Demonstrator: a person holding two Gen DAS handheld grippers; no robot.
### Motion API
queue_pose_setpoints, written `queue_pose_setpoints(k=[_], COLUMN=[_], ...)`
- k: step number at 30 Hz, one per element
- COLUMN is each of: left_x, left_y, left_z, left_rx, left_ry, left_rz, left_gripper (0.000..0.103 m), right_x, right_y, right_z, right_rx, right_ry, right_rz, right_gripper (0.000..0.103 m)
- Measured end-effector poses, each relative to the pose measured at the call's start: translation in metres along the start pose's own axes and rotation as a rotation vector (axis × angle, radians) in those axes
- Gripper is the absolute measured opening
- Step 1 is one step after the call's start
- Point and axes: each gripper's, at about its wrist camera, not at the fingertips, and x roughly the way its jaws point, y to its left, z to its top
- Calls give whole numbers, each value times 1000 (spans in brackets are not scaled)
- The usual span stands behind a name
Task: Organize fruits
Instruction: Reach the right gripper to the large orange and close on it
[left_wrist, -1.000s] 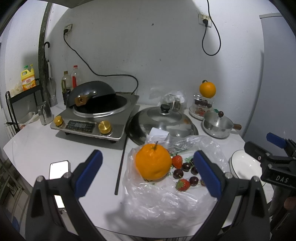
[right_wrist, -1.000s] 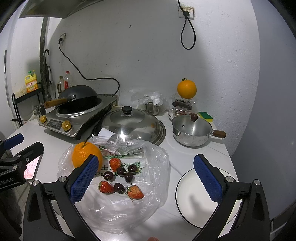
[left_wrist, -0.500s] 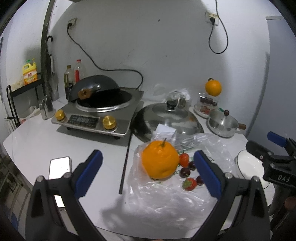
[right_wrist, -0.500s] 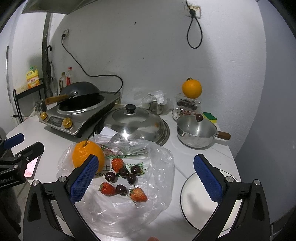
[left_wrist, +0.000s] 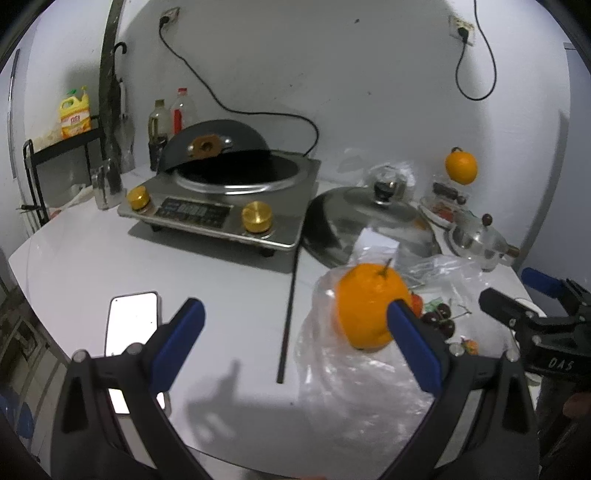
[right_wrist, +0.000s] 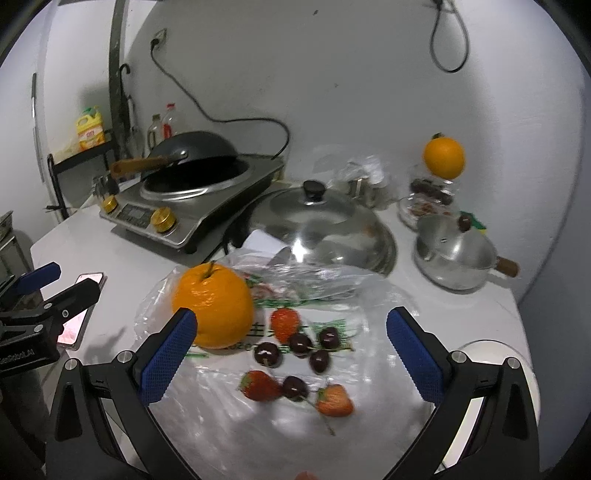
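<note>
Right gripper hangs with fingers spread wide and empty, and between them, straight ahead, lie the cherries and strawberries on the plastic bag. The orange sits just off its left finger. Left gripper is spread and empty too, with that orange right behind its right finger. My call: the right is nearer the small fruit, the plate to its right.

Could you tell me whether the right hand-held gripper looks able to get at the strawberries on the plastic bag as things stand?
Probably yes: the right hand-held gripper is open above the strawberries, which lie uncovered on the plastic bag, though cherries crowd them.
</note>
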Motion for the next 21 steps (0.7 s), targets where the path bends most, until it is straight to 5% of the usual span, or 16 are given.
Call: queue_pose_setpoints(k=[21], left_x=[61], left_y=[41], left_z=[-5], left_rx=[-42], left_ry=[96], left_rz=[52], left_gripper=[99], right_x=[100], right_y=[44], right_z=[12], right_rx=[-48], right_ry=[124], right_rz=[181], right_gripper=[103])
